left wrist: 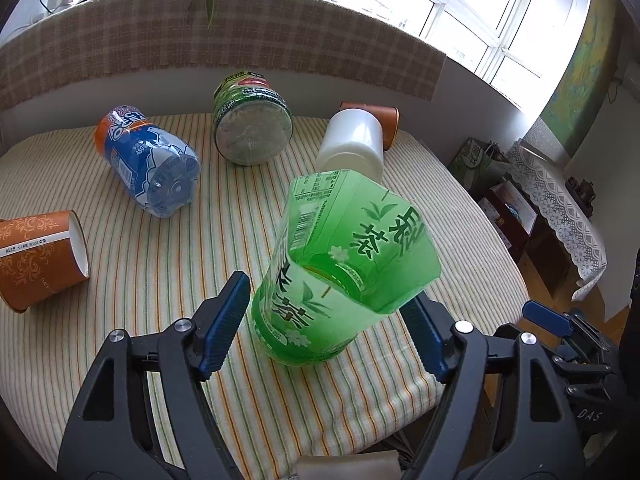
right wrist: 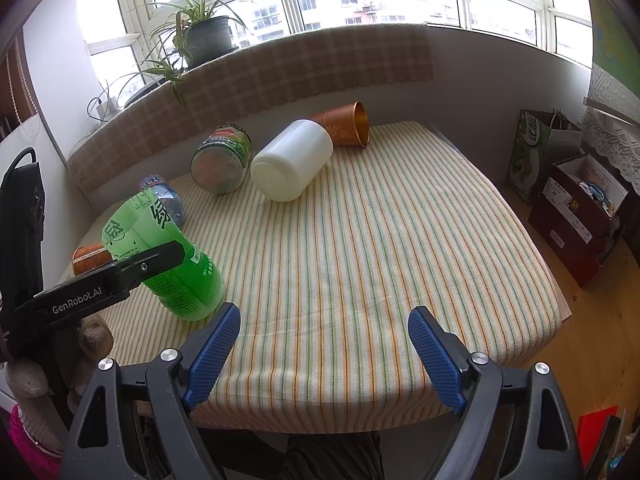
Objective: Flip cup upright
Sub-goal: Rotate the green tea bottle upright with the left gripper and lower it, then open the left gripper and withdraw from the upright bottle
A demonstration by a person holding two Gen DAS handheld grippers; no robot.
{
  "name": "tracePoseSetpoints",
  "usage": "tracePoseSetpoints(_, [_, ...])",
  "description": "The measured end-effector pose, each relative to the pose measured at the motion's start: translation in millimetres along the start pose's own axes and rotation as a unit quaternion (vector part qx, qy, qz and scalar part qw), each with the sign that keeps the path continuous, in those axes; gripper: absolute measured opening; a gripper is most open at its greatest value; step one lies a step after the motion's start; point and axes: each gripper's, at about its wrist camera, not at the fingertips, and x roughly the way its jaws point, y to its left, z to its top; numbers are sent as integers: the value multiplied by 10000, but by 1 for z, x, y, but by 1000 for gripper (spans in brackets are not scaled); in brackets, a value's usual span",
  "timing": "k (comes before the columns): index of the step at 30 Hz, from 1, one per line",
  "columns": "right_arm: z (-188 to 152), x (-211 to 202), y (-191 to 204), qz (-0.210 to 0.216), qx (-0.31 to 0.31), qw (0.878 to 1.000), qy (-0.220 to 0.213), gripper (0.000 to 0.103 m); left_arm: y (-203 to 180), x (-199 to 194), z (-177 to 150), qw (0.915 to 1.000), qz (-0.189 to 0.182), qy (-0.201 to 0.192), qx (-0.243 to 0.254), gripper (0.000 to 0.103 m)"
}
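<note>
Left claw is spread wide, with the green cup standing between its two blue pads; a gap shows on the left side, and the right pad is hidden behind the cup, so I cannot tell if it touches. This cup, cut from a tea bottle, stands at the near edge of the striped tabletop, its long axis almost vertical and leaning a little, the open mouth up. It looks already flipped. Right claw is also spread and empty, over the near edge, with the green cup to its left. Blue cup, dark green cup, white cup and two orange cups lie on their sides farther back. The white cup is nearer to the right claw.
</note>
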Motion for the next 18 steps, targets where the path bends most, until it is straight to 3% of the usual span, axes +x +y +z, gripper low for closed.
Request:
tracePoseSetpoints(10, [1,-7,11,42,-134,9998,-137,88,6,-16,-14,9999,80,77,43,82])
tracePoseSetpoints(14, [3,-15,19,49,-263,9990,-360,88,11,-32,-24,9985,488,-158,201,82])
tracePoseSetpoints(18, [3,-26,29,31,-442,9965,-711,88,11,-59,-34,9914,1053,-690,357,82])
